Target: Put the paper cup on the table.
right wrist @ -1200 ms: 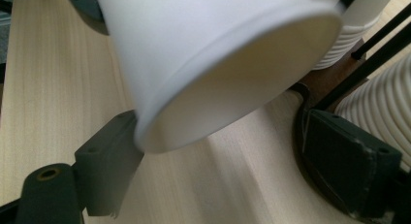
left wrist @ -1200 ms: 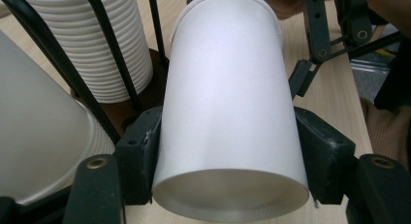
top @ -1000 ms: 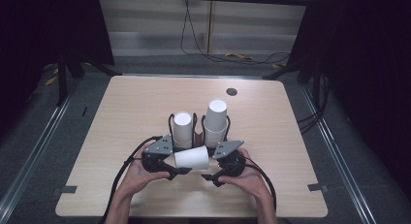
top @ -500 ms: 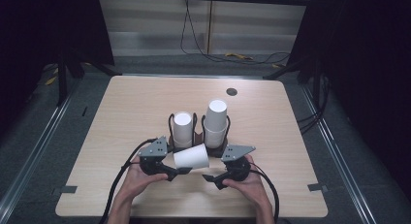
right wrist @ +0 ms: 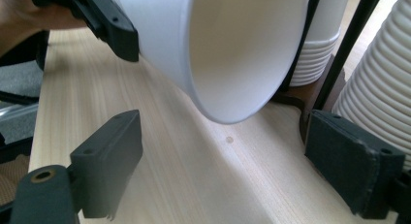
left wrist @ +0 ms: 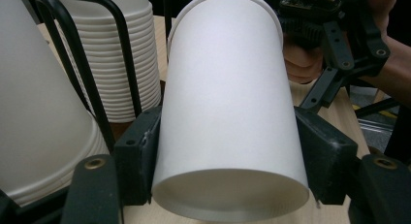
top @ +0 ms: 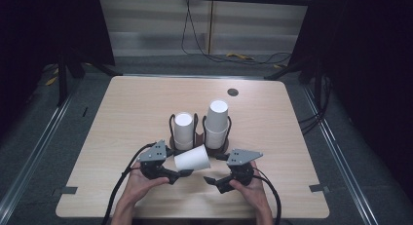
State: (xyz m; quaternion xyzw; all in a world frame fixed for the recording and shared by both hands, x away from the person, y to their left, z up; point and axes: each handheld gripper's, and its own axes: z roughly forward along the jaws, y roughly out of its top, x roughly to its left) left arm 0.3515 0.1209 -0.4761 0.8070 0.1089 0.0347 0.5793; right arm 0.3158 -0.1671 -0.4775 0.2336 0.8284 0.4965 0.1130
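One paper cup (top: 193,159) lies sideways, clamped in your left gripper (top: 181,173) just in front of the cup rack (top: 200,133); your right gripper (top: 210,180) gapes empty. Squeeze harder and its thin wall may buckle.

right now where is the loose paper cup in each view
High view: the paper cup lies on its side at centre, just in front of the two cup stacks, held by the left tool.
Left gripper view: the cup sits in the middle, gripped between the two black jaws.
Right gripper view: the cup is at top centre, open mouth facing the camera.
Shared landmark: the black wire cup holder.
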